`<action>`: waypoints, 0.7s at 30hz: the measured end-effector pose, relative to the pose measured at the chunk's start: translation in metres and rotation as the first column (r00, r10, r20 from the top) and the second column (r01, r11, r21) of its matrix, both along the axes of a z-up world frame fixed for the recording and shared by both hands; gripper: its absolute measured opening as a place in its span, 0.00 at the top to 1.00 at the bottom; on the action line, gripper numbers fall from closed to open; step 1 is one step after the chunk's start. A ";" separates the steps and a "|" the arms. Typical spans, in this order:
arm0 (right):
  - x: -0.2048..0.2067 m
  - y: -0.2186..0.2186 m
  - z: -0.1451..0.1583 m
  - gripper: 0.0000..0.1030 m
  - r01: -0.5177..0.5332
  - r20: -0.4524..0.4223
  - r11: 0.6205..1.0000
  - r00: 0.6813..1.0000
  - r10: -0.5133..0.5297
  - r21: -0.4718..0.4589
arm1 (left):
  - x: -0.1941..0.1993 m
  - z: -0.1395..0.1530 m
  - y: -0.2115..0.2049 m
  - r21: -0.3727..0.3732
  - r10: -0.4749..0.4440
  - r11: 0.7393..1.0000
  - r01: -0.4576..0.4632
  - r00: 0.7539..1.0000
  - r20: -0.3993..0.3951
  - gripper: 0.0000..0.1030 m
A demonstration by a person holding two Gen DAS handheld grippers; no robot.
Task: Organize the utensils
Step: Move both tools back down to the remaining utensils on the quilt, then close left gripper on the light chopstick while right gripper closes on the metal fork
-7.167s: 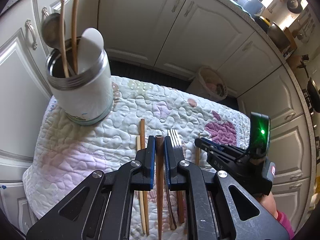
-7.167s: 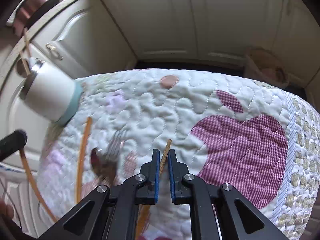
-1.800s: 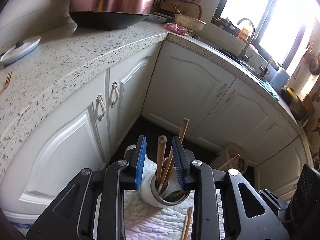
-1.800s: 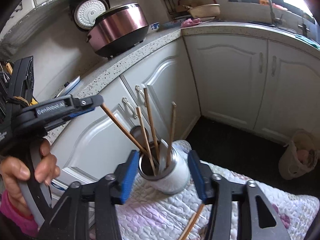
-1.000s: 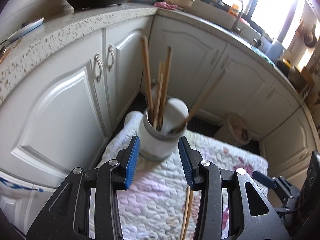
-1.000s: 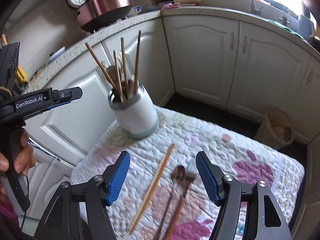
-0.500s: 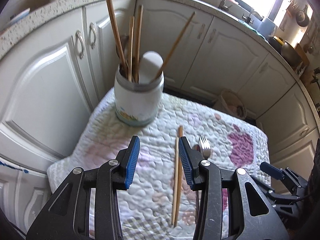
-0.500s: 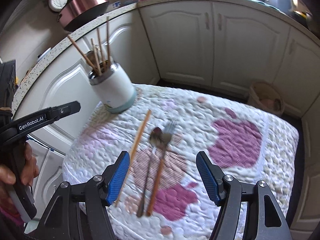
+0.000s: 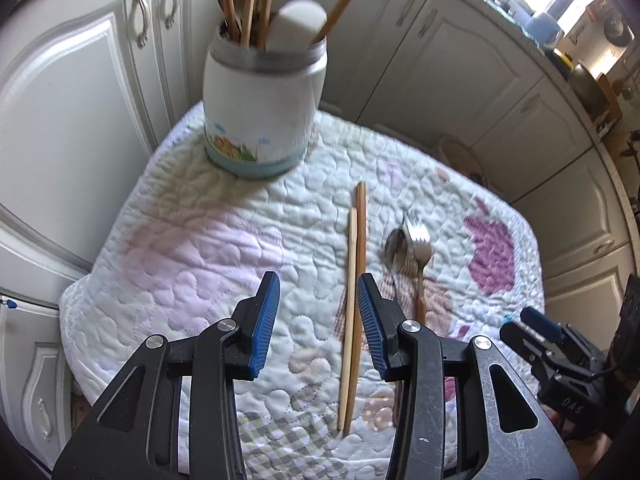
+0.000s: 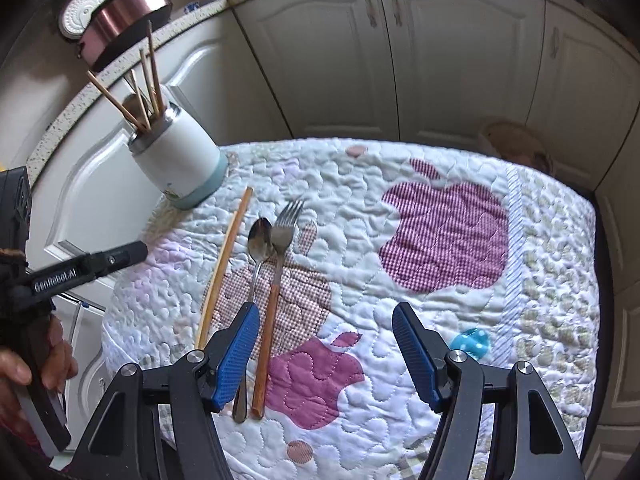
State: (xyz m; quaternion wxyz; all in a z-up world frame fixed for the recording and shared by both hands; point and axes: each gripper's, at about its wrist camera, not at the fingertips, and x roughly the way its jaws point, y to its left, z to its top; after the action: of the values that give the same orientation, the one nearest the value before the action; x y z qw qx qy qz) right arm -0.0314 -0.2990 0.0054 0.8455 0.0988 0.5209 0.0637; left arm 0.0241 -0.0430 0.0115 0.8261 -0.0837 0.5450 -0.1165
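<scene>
On a quilted mat [image 10: 460, 152] with purple apple patches, which covers a raised surface in front of white kitchen cabinets [image 10: 460, 52], the utensils are laid out. Near the mat's far left corner stands a white utensil jar [image 9: 262, 104] with a metal rim and a pale green base; several chopsticks and a white spoon stand in it, leaning outward. A pair of wooden chopsticks [image 9: 354, 300] lies side by side toward the mat's left half, pointing from the near edge toward the jar. Just beside them on the right lie a wooden-handled fork [image 10: 276, 280] and a metal spoon [image 10: 254, 276], close together, the fork's head touching or overlapping the spoon's bowl.

The left gripper [image 9: 318, 314] hangs above the mat's near left part, its blue-padded jaws released and empty; the chopsticks pass close by its right finger in the left wrist view. The right gripper [image 10: 326, 354] hovers over the near middle of the mat, jaws spread wide with nothing held, and the fork handle shows just inside its left finger.
</scene>
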 end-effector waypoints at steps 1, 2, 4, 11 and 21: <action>0.001 0.003 -0.002 0.35 -0.006 -0.005 1.000 1.000 0.006 -0.005 | 0.000 -0.006 -0.002 0.008 -0.007 1.000 0.007 1.000 -0.011 0.62; 0.002 0.005 -0.004 0.35 -0.013 -0.009 1.000 1.000 0.013 -0.009 | 0.000 -0.010 -0.004 0.016 -0.012 1.000 0.013 1.000 -0.020 0.62; 0.003 0.009 -0.006 0.35 -0.029 -0.019 0.999 0.999 0.029 -0.013 | 0.001 -0.021 -0.009 0.041 -0.023 0.999 0.024 0.999 -0.040 0.62; 0.006 0.010 -0.011 0.35 -0.041 -0.040 0.999 0.998 0.041 0.018 | 0.011 -0.048 -0.023 0.106 -0.038 0.993 0.046 0.996 -0.077 0.62; 0.012 0.012 -0.016 0.35 -0.056 -0.065 0.997 0.996 0.060 0.061 | 0.018 -0.058 -0.041 0.148 -0.071 0.986 0.082 0.995 -0.076 0.62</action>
State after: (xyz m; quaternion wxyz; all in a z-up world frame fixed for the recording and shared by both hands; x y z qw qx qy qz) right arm -0.0191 -0.2869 -0.0108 0.8220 0.1107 0.5495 0.1002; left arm 0.0417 -0.0842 -0.0470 0.8053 -0.0043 0.5837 -0.1036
